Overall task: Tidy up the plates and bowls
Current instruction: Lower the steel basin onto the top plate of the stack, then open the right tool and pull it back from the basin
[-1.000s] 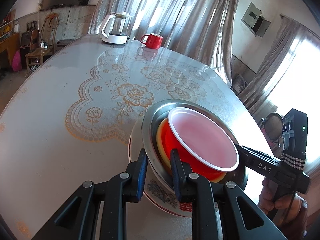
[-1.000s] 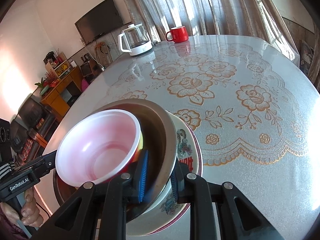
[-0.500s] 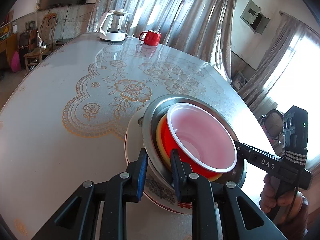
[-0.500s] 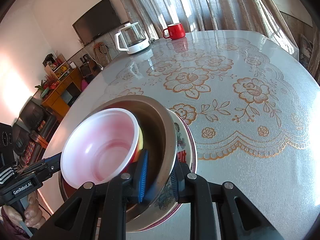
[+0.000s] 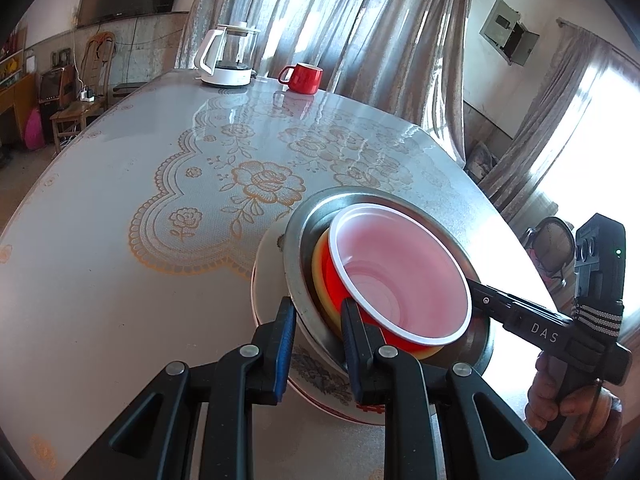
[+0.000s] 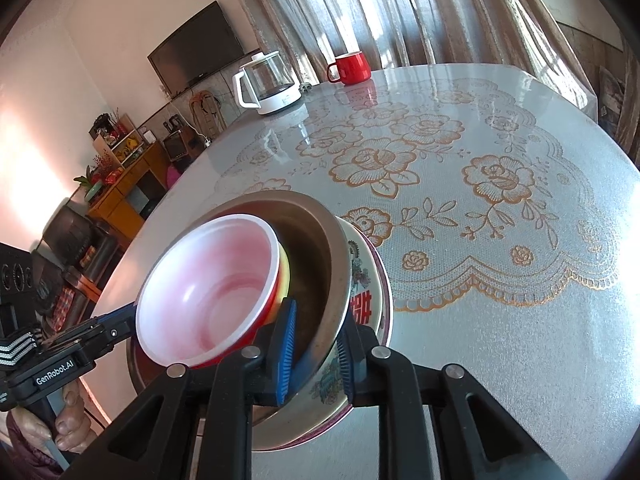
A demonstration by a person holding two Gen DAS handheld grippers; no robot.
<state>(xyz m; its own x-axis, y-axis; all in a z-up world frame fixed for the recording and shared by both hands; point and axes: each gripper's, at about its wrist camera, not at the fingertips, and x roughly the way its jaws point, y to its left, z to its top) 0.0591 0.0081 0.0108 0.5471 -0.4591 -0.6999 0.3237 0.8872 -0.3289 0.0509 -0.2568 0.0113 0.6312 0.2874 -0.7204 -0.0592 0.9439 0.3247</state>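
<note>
We grip a nested stack of dishes from 2 sides above a table (image 5: pixel 100 240) covered in a gold rose-patterned cloth. Our left gripper (image 5: pixel 316 322) is clamped on the near rim of the steel bowl (image 5: pixel 296 248); our right gripper (image 6: pixel 314 344) pinches the opposite rim of the same bowl. Inside sit a yellow bowl (image 5: pixel 318 264) and a red bowl with white lining (image 5: pixel 400 268). A floral plate (image 5: pixel 268 264) lies beneath. A glass kettle (image 5: pixel 228 54) and a red mug (image 5: pixel 305 77) stand at the far edge.
</note>
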